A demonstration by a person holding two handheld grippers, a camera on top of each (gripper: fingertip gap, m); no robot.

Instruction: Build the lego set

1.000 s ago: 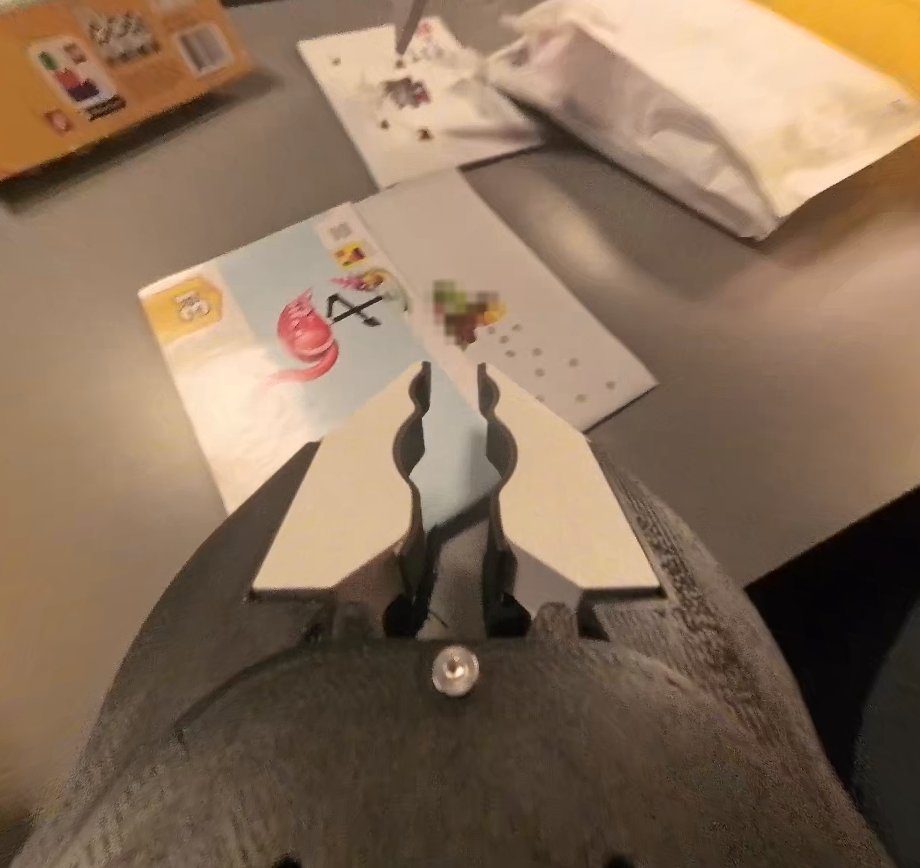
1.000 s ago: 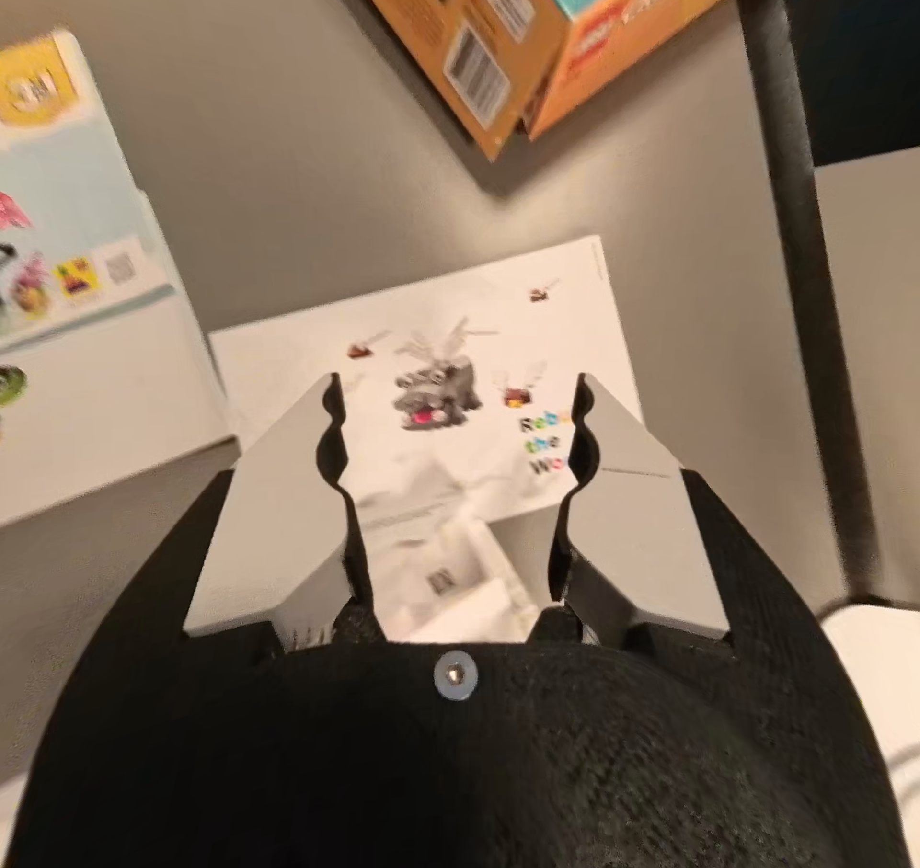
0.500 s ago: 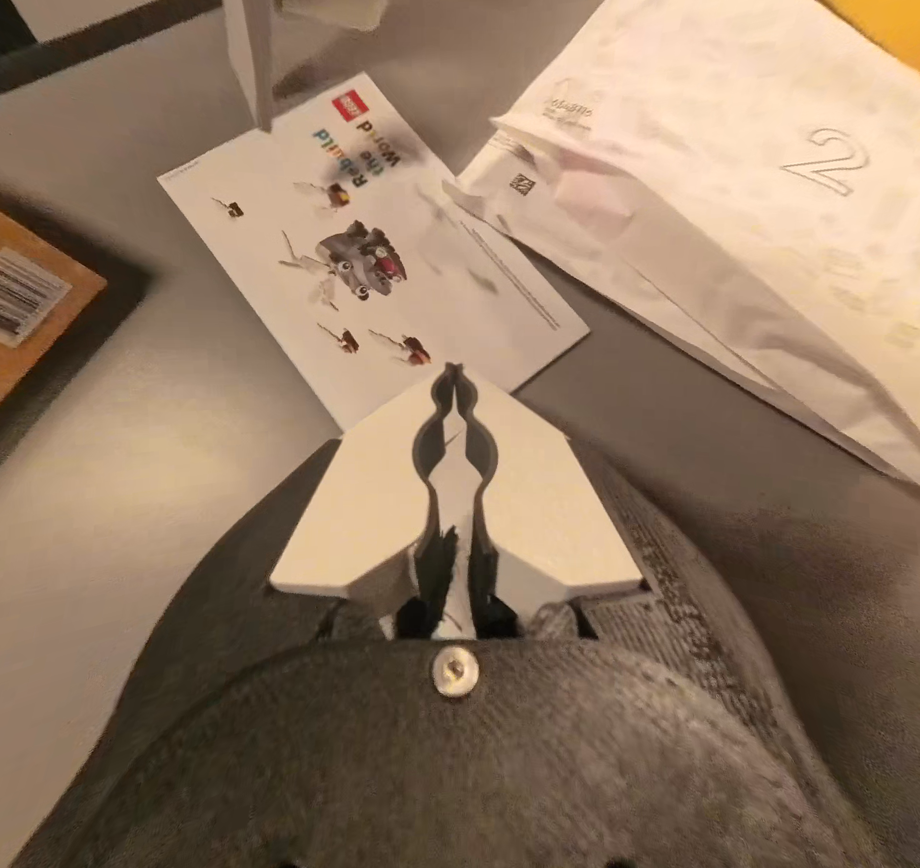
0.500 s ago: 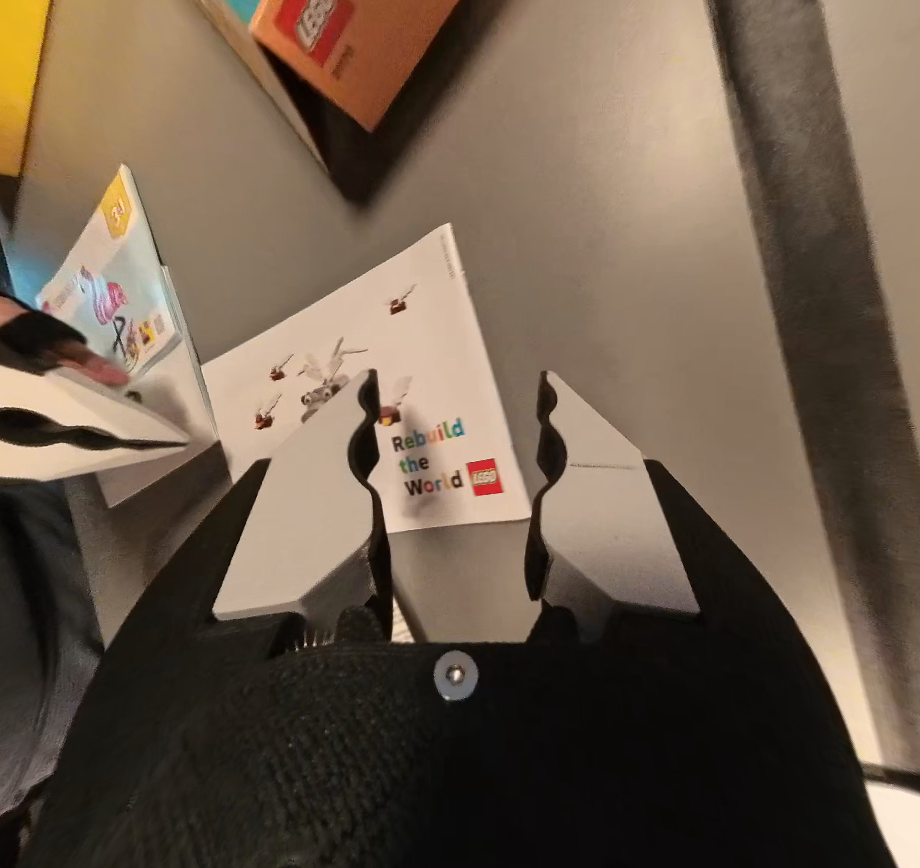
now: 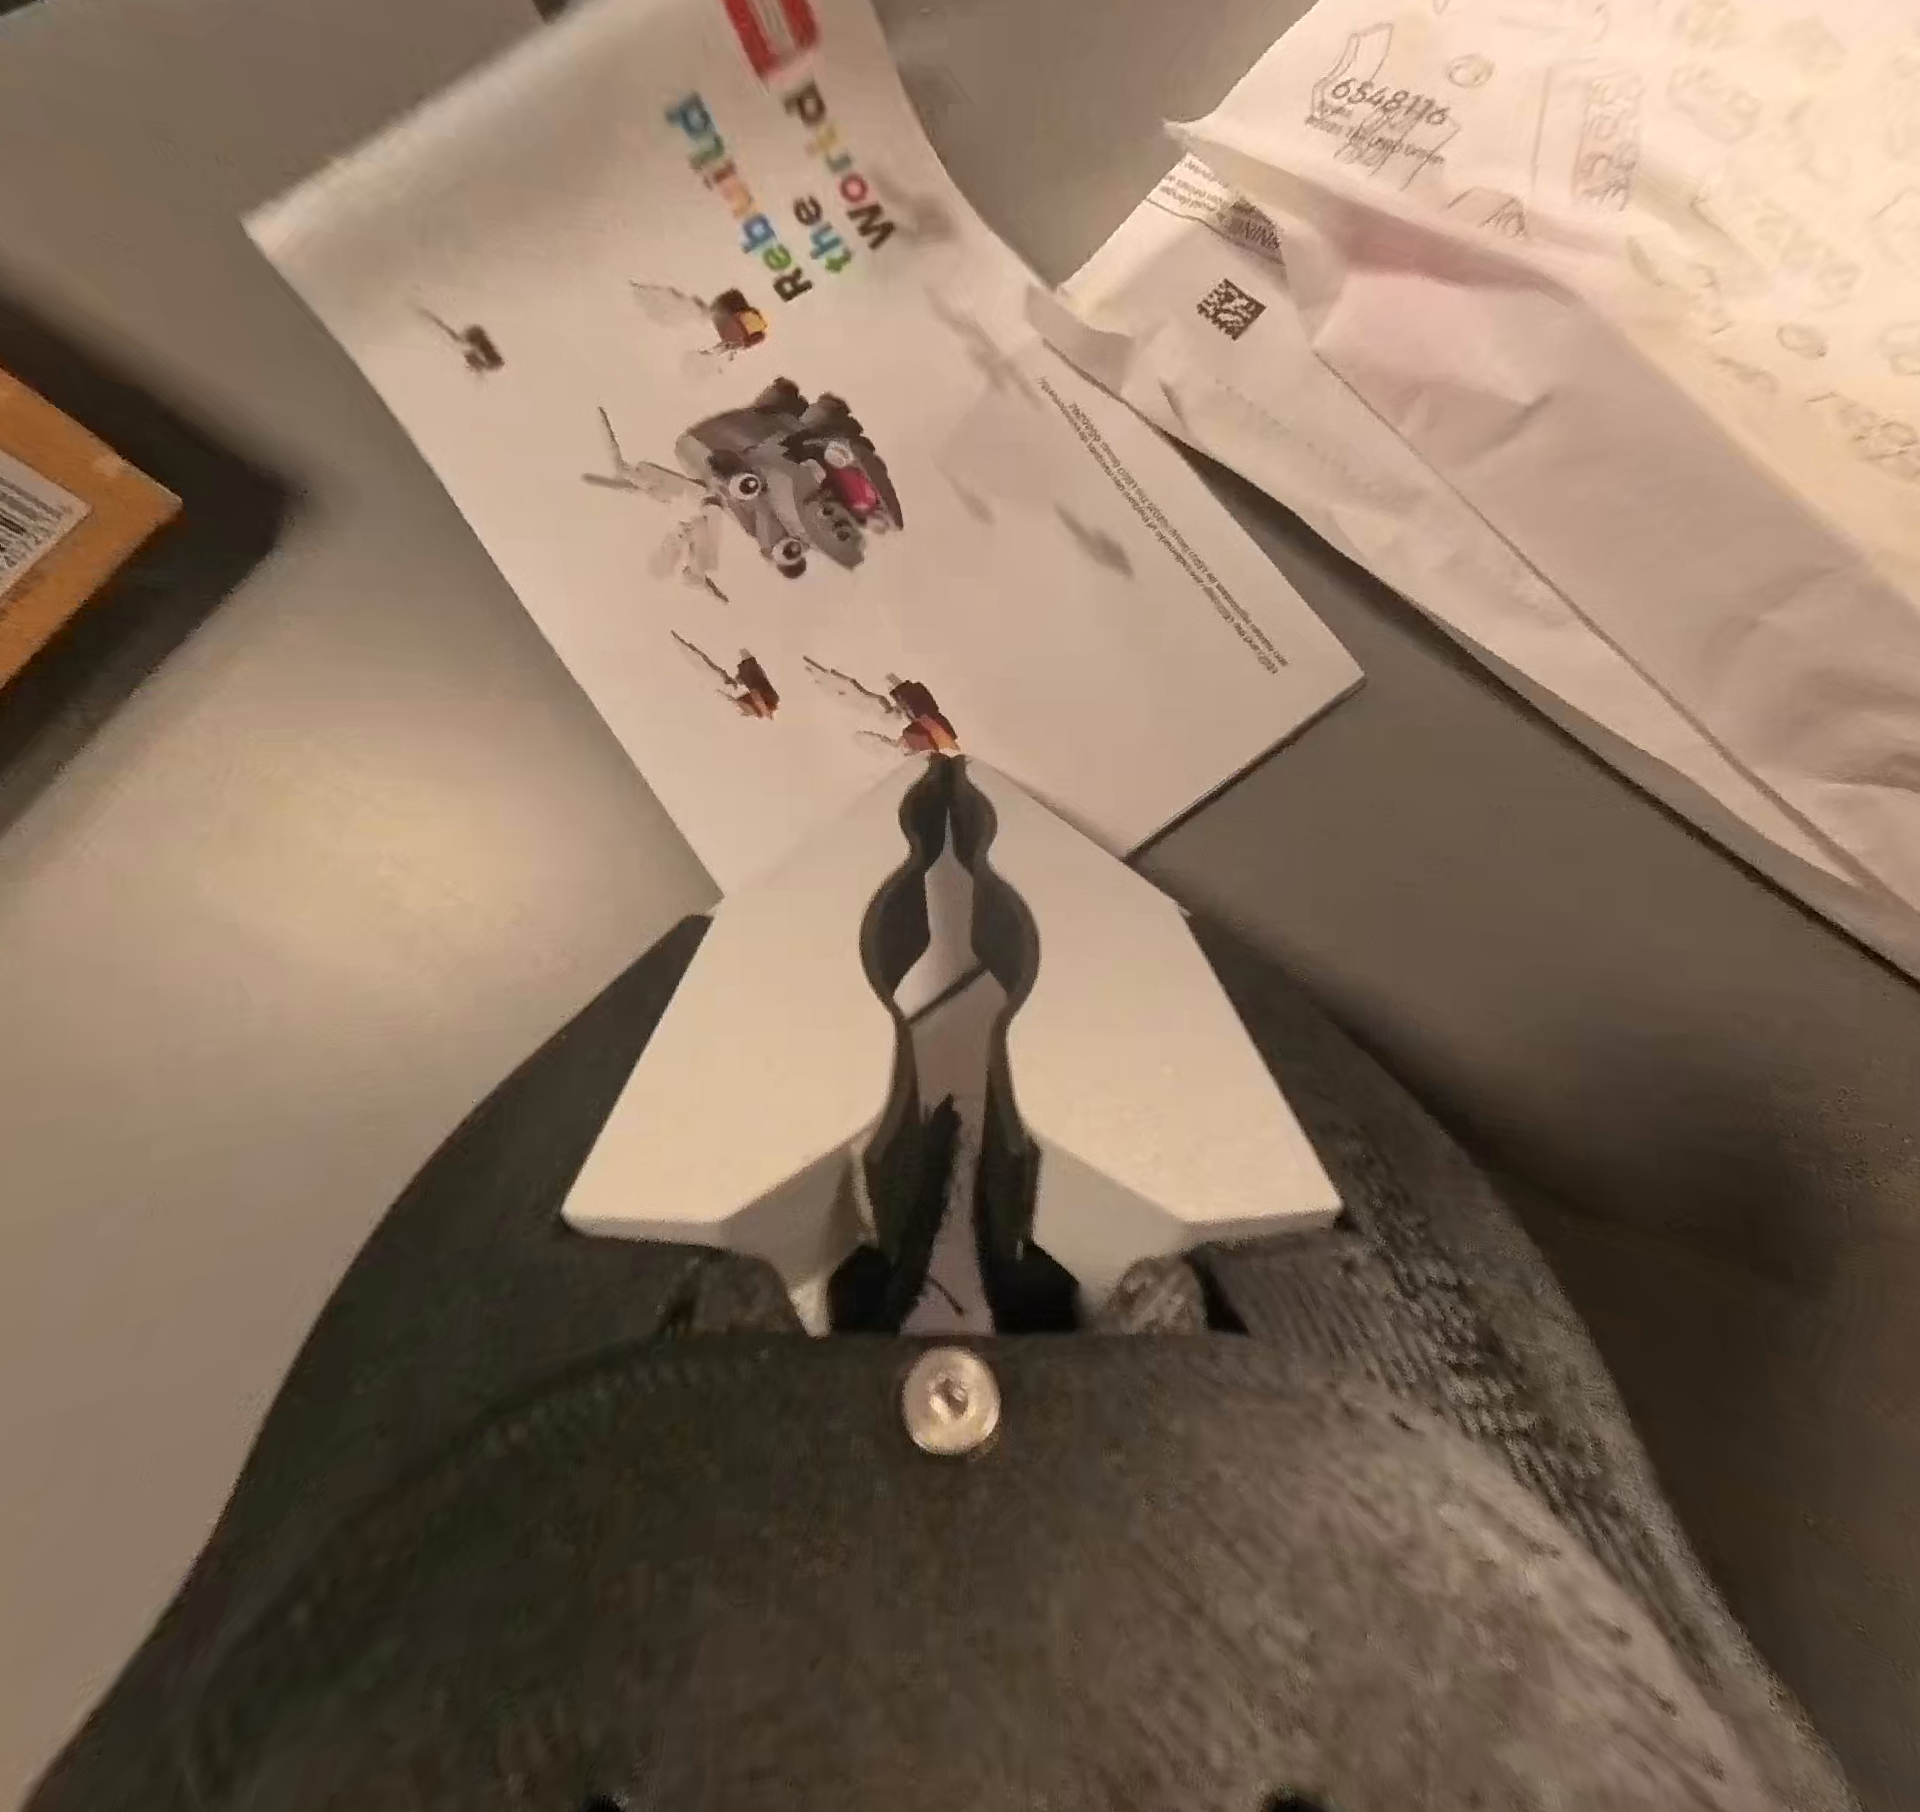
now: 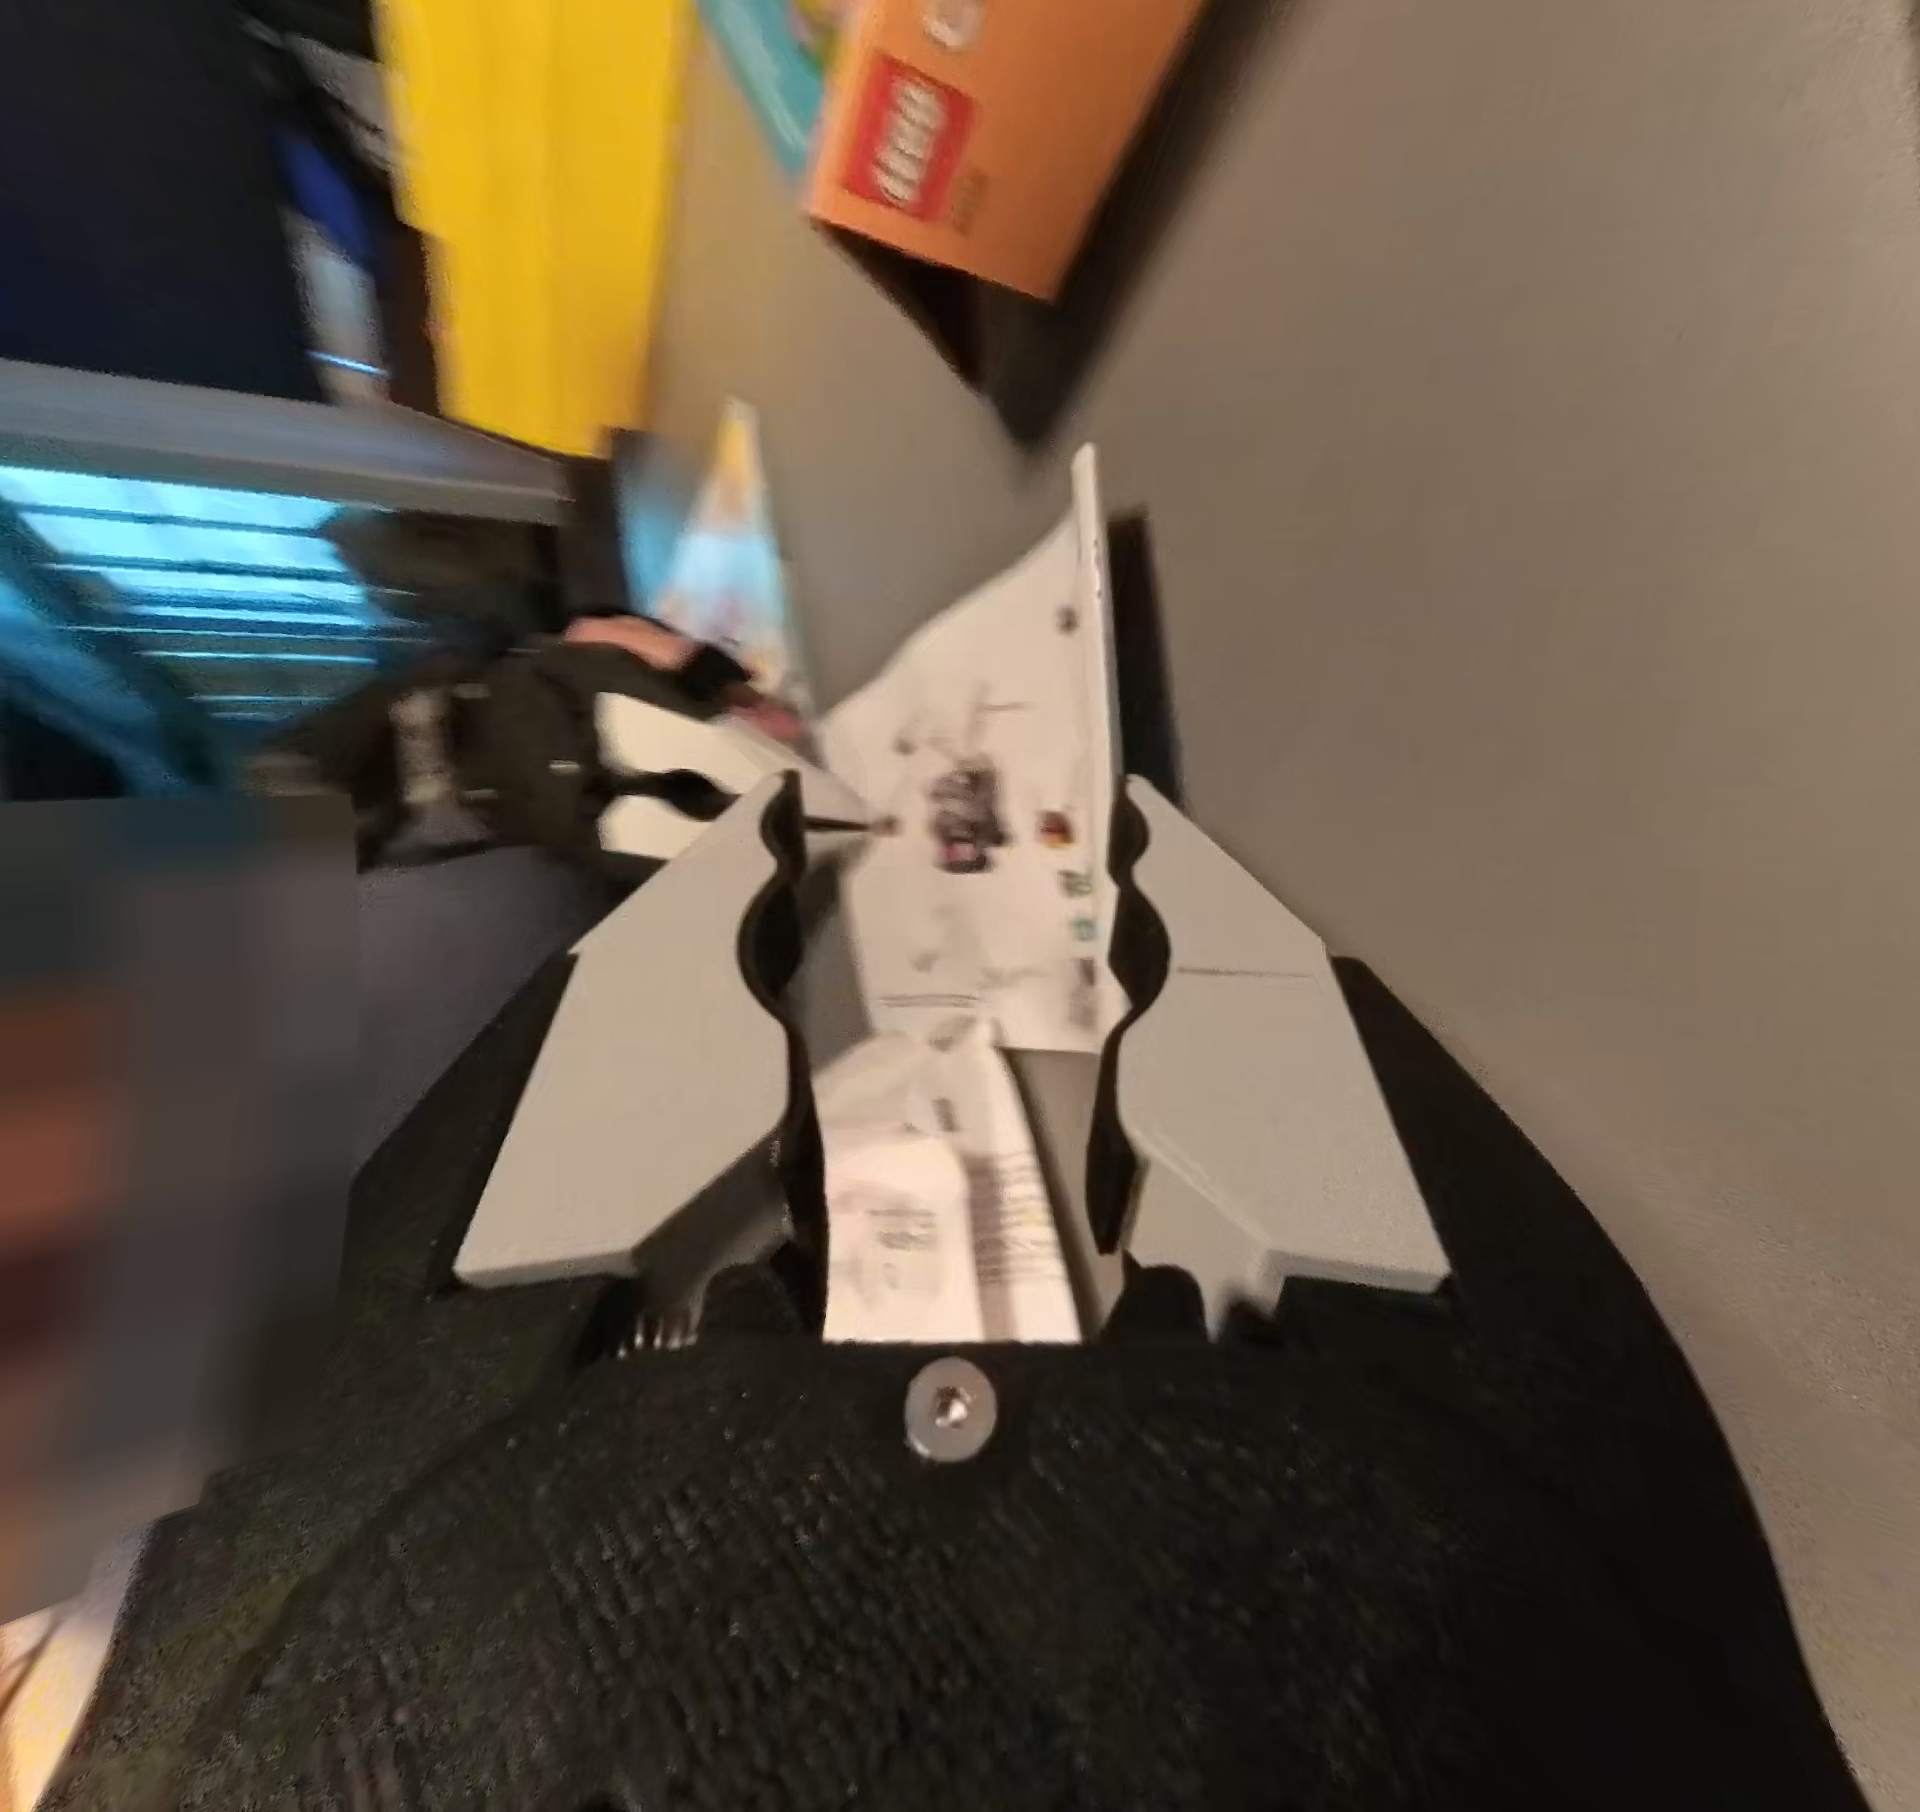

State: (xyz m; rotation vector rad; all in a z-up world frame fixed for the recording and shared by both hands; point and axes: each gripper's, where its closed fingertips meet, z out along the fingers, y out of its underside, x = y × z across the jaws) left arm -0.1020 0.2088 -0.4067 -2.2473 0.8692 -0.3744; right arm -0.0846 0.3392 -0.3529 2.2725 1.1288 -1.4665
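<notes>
While the left gripper point(image 5: 943, 763) has its pale fingers pressed together at the tips, they pinch the near edge of a white printed paper leaflet point(image 5: 790, 432) bearing small pictures of a grey toy creature and insects; the sheet lifts and curls away ahead of the tips, its far corner cut off by the top of the left wrist view. To the right of that gripper lies a crumpled white paper bag point(image 5: 1579, 308), only partly in frame, and to its left an orange cardboard box point(image 5: 62, 536) shows as a mere corner on the grey table point(image 5: 260, 879). The right gripper point(image 6: 956, 806) is spread, its grey fingers standing either side of the same leaflet point(image 6: 997, 827), seen nearly edge-on; whether the right finger touches the sheet's edge I cannot tell, since this view is blurred. Between and below its fingers shows the end of the white bag point(image 6: 925, 1191). Left of its tips the other gripper and a hand point(image 6: 665, 650) appear smeared. Beyond, an orange box point(image 6: 997, 100) and a pale blue booklet point(image 6: 727, 557) are hard to make out.
</notes>
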